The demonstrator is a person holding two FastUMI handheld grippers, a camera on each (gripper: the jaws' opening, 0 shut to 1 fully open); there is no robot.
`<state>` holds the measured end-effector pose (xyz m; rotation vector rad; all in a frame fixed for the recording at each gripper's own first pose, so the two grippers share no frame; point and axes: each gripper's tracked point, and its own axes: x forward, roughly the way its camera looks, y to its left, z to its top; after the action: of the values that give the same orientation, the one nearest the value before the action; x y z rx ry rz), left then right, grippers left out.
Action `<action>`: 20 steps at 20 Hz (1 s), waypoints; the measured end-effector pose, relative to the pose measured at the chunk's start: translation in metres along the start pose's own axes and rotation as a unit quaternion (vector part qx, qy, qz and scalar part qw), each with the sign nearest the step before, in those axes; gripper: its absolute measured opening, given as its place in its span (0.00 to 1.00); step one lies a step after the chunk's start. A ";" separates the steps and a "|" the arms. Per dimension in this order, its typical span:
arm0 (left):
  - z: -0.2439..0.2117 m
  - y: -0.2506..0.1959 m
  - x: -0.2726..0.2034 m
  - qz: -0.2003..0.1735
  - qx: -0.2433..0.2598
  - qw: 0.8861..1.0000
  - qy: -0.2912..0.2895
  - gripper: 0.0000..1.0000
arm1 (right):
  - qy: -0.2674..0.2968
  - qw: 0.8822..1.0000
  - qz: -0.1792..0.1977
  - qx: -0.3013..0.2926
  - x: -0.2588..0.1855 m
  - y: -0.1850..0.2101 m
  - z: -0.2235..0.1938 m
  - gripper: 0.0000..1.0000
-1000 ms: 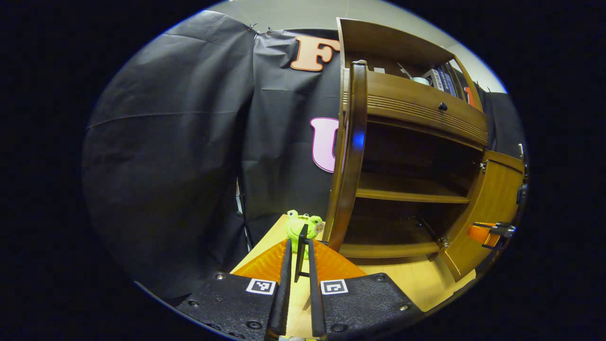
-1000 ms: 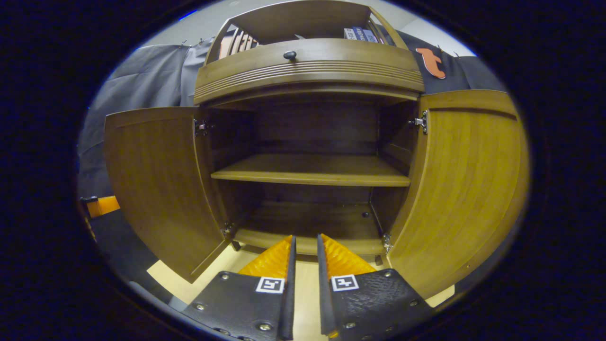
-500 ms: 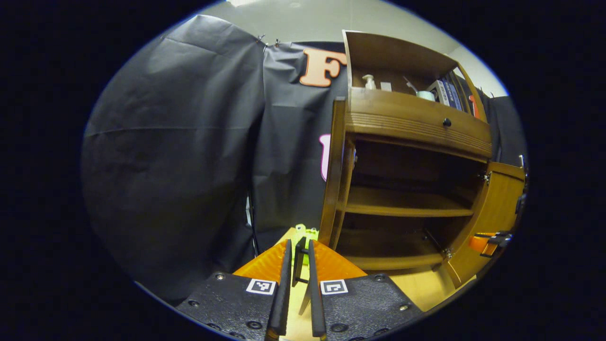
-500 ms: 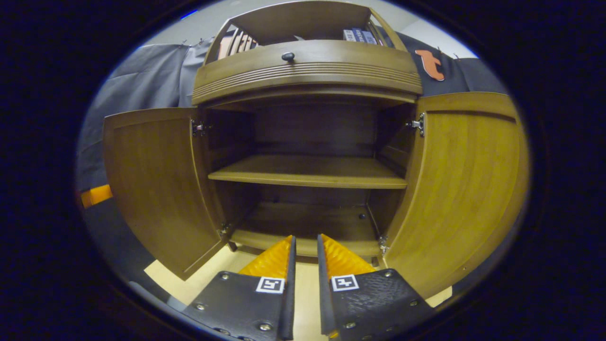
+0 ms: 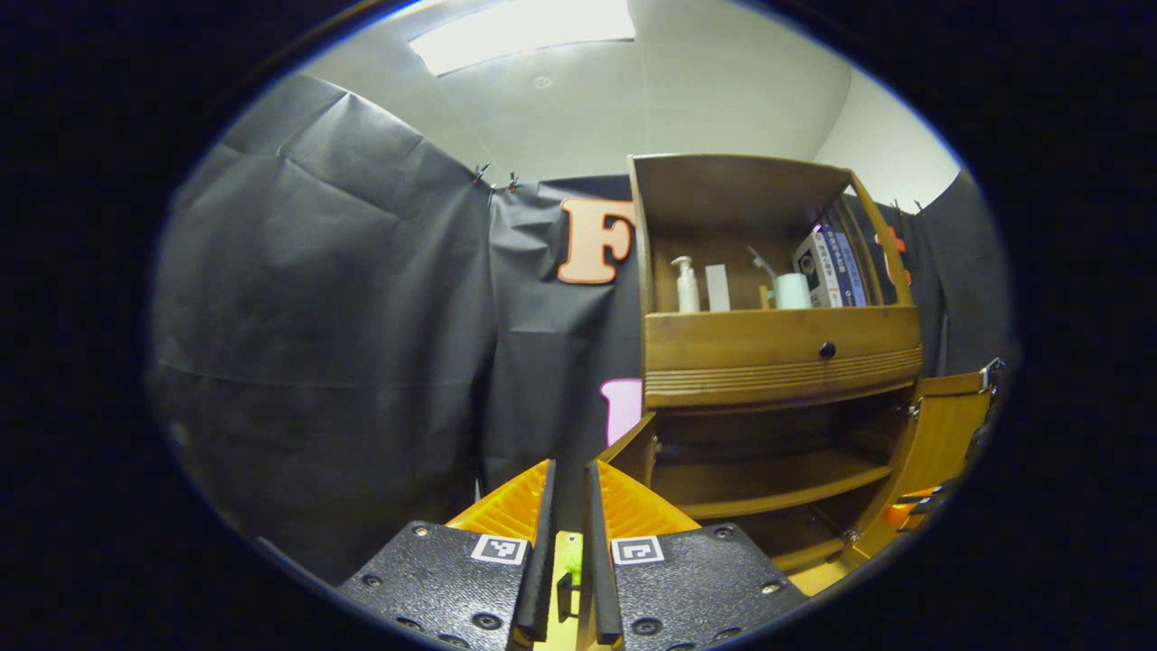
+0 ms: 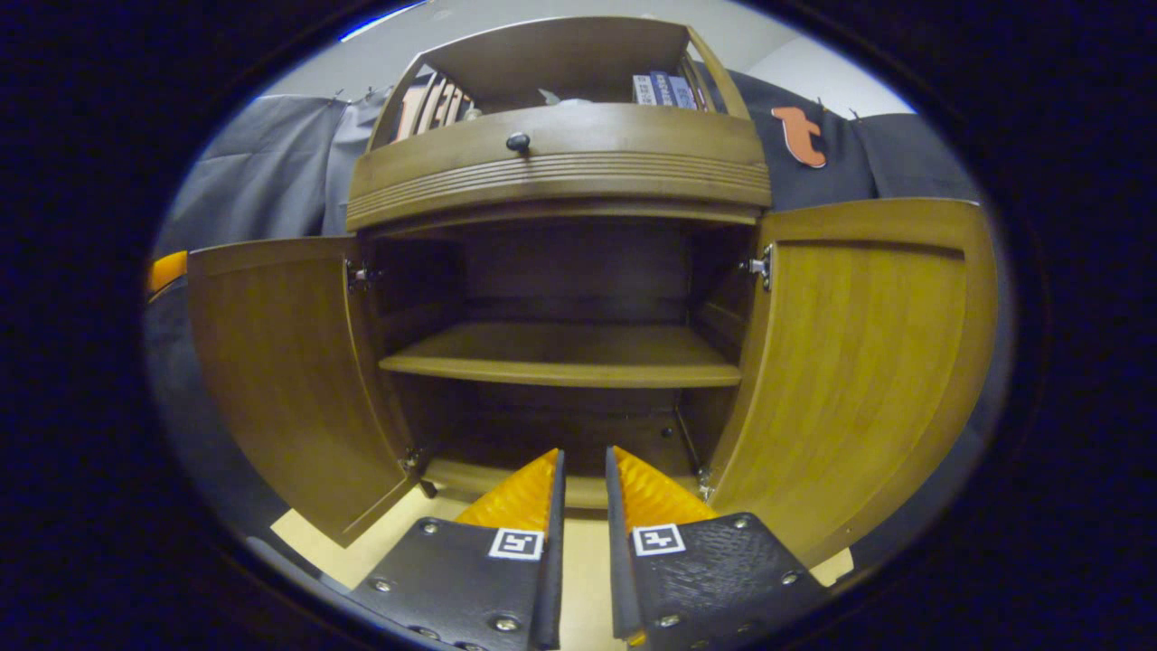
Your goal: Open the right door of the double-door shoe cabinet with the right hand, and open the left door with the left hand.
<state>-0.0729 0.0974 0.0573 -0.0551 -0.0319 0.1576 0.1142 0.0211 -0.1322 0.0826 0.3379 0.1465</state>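
Two grippers are in your hands, each with its fingers pressed nearly together and nothing between them. In the right gripper view, your right gripper (image 6: 578, 470) sits at 6 o'clock, facing the shoe cabinet (image 6: 560, 172). Beyond it, the left door (image 6: 280, 380) swings wide at 9 o'clock and the right door (image 6: 859, 362) at 3 o'clock, exposing the shelf (image 6: 560, 357). In the left gripper view, your left gripper (image 5: 568, 484) points past the cabinet's side at 3 o'clock.

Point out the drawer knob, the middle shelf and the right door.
drawer knob (image 6: 518, 142), right gripper view, its round face.
middle shelf (image 6: 560, 348), right gripper view, its top board.
right door (image 6: 859, 380), right gripper view, its inner panel.
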 end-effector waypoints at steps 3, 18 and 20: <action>0.020 -0.030 0.010 -0.037 -0.007 0.999 -0.034 0.16 | -0.036 0.999 -0.009 -0.007 -0.009 -0.001 0.030 0.22; -0.068 -0.190 0.021 -0.227 -0.043 0.971 0.066 0.20 | -0.148 0.986 -0.072 -0.005 -0.065 -0.009 0.118 0.22; -0.074 -0.202 0.021 -0.240 -0.049 0.967 0.075 0.20 | -0.145 0.986 -0.080 -0.001 -0.069 -0.011 0.115 0.16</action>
<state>-0.0181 -0.1029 -0.0042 -0.1564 0.0983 -0.3336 0.0896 -0.0073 -0.0030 0.0732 0.0524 -0.0255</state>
